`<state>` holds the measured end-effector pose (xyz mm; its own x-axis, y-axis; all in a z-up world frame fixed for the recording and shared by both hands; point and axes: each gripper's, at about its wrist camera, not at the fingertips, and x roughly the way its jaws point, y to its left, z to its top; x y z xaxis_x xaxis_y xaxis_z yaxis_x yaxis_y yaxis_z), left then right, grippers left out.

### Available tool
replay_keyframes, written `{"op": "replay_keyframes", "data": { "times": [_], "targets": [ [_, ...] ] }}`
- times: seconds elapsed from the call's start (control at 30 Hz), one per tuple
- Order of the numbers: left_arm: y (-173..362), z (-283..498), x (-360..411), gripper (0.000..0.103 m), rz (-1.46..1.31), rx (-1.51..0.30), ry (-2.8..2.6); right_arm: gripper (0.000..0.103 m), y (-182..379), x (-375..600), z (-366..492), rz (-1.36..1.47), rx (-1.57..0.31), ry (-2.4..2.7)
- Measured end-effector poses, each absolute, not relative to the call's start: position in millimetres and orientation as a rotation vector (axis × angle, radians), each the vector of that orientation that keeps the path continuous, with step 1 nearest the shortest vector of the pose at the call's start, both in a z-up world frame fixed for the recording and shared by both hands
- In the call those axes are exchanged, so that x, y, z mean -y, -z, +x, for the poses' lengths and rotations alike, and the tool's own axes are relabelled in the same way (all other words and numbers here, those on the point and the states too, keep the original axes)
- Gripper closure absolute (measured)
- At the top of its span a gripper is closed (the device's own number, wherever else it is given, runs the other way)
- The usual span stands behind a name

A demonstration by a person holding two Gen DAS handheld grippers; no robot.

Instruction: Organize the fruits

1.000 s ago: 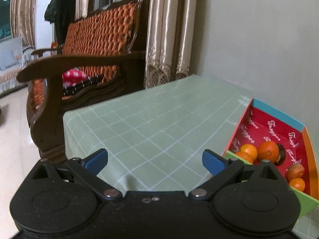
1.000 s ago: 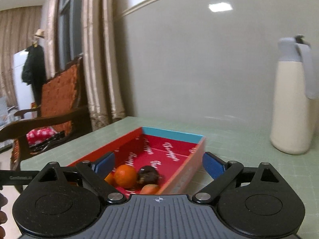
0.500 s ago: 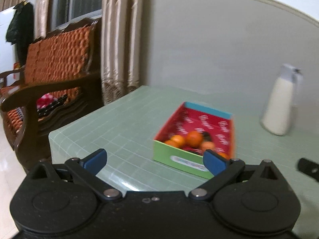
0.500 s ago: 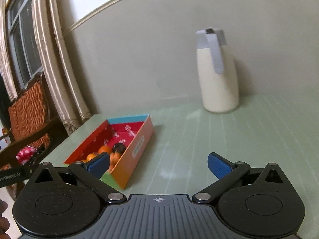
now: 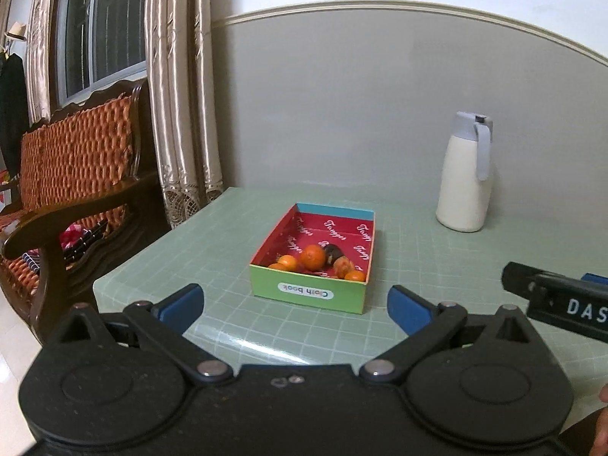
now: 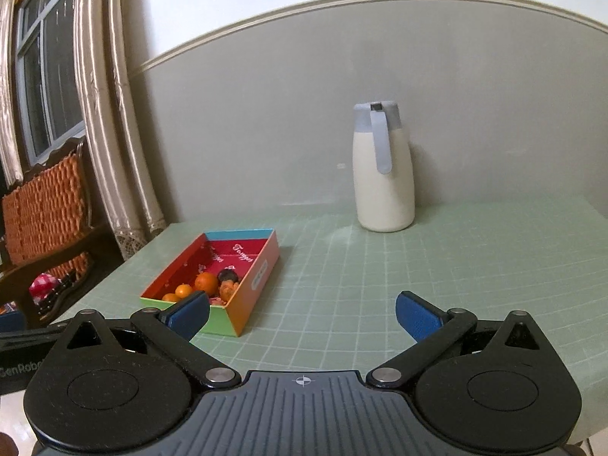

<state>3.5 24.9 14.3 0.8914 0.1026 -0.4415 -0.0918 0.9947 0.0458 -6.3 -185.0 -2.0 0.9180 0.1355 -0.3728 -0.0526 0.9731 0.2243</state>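
Two grippers are held spread wide and empty: the left gripper (image 5: 295, 309) and the right gripper (image 6: 303, 313), its jaws having just been opening. The fruits (image 5: 314, 257), several oranges and a dark piece hard to identify, are gathered in a colourful cardboard box (image 5: 309, 293) on the green checked table (image 5: 418, 250). A white thermos jug (image 6: 382, 174) is seen standing well apart by the wall. A wooden bench (image 5: 72, 174) is cut off at the frame's left.

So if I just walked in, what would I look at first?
Probably the bright red box near the table's left edge, with small oranges and one dark fruit huddled at its near end. Next, the tall cream jug with a grey-blue lid, standing by the wall. Both grippers, left and right, sit open and empty in front.
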Motion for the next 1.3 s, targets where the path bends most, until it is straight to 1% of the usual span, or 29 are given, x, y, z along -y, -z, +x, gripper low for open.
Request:
{"op": "replay_keyframes", "data": {
  "times": [1.3],
  "targets": [
    [-9.1, 5.0, -32.7, 0.006, 0.003, -0.483, -0.111, 0.0, 5.6, 177.2, -2.2, 0.22, -0.391, -0.132]
  ]
}}
